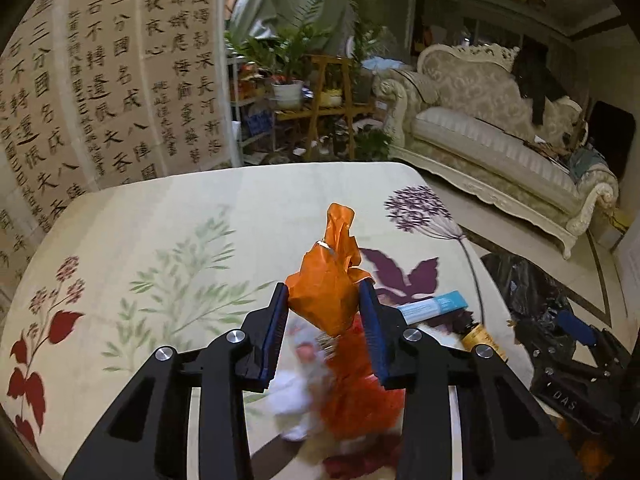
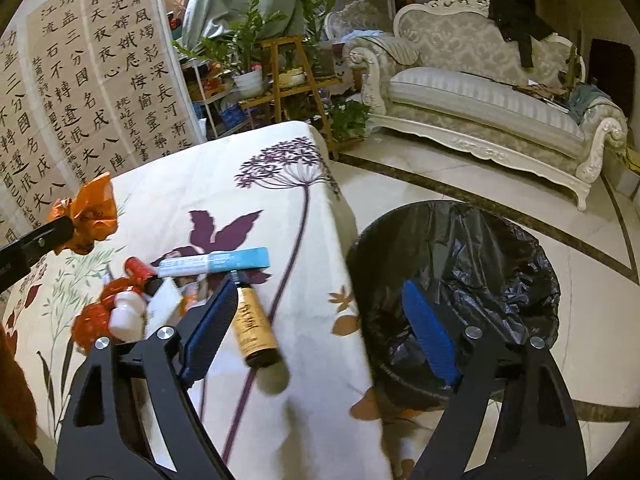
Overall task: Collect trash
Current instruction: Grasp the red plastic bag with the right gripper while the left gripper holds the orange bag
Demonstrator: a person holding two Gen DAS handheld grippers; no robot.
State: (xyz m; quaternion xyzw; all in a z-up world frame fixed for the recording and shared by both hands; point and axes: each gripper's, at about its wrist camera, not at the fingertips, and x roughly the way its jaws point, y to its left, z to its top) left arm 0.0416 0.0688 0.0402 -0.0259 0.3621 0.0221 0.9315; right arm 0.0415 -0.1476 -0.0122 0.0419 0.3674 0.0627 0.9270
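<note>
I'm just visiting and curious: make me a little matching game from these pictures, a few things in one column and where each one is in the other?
Things:
1. orange bag
2. brown bottle
3. black-lined bin
4. blue-and-white tube

Places:
A. on the floor beside the table
B. lying on the cloth, next to one of the right gripper's fingers
C. pinched in the left gripper
D. lying on the cloth beyond the bottle

Pairs: 1-C, 2-B, 3-A, 4-D

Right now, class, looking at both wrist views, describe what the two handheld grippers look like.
The left gripper and right gripper look alike: matte black angular linkage arms with cut-out slots, round silver pivot bolts, and long blue ribbed pads on the fingers. White lettering marks the right gripper's body in the left wrist view. No cables or sleeves show.
</note>
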